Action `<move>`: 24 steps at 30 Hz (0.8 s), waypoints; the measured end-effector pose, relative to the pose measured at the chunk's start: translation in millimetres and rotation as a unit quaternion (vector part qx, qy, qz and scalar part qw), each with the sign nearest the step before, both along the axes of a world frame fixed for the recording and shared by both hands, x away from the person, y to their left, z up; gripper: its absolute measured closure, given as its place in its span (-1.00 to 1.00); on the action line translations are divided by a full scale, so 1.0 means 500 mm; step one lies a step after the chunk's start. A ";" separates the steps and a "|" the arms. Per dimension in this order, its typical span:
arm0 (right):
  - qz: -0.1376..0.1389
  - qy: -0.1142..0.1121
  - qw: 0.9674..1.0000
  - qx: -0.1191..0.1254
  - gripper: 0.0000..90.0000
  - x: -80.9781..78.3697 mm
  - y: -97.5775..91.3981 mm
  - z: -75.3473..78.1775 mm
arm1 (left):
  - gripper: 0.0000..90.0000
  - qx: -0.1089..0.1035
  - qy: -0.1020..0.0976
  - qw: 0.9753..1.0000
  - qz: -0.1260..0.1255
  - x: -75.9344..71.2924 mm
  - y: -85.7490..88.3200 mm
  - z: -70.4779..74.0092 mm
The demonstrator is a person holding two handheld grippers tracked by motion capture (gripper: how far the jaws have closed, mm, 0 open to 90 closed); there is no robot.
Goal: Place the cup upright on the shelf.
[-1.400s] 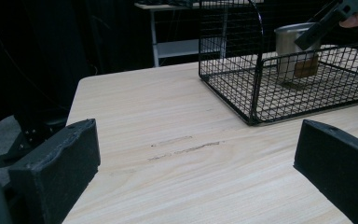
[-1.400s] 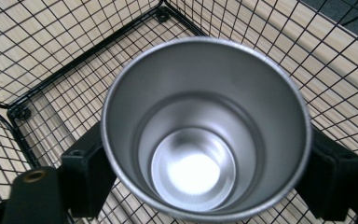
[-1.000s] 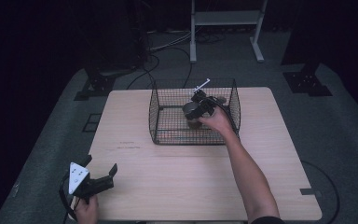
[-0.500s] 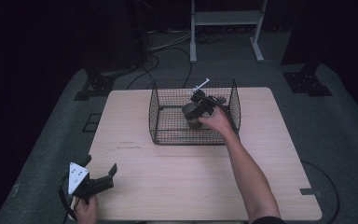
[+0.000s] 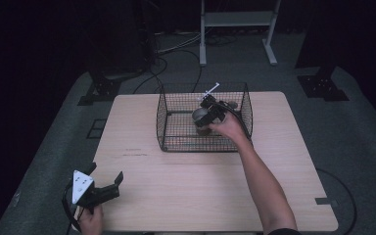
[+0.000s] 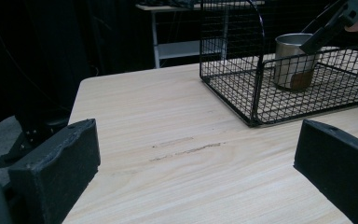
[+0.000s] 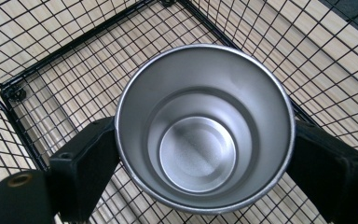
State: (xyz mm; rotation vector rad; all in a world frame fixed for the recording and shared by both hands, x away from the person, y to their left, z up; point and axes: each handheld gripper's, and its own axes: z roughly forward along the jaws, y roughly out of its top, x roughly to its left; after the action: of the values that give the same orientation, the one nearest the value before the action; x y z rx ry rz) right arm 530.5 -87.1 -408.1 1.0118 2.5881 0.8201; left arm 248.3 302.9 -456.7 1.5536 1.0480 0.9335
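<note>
Steel cup (image 7: 204, 128) stands upright on the floor of a black wire basket (image 5: 166, 122) at the far middle of the wooden desk (image 5: 200, 191). Right gripper (image 7: 205, 154) reaches down into the basket; its jaws flank the cup and have just been opening, though whether they touch it is unclear. Left gripper (image 5: 105, 183) rests at the near left corner, jaws spread wide, holding nothing.
</note>
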 end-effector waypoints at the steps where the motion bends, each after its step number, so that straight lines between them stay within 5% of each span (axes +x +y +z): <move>1: 0.000 0.000 1.000 0.000 -0.74 0.000 0.000 0.000 | -1.00 0.000 0.000 1.000 0.000 0.000 0.000 0.000; 18: -0.009 -0.023 0.999 0.031 -0.77 -0.005 -0.016 0.025 | -1.00 0.000 0.000 1.000 -0.001 0.002 -0.003 0.001; 24: -0.012 -0.034 0.998 0.058 -0.77 -0.014 -0.024 0.049 | -1.00 0.002 0.003 1.000 -0.003 0.002 -0.006 0.001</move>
State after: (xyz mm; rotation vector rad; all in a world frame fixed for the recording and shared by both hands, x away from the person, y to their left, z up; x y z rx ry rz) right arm 523.6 -99.1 -383.4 1.0267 2.4912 0.9909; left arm 249.4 299.9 -456.3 1.5630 1.0460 0.9273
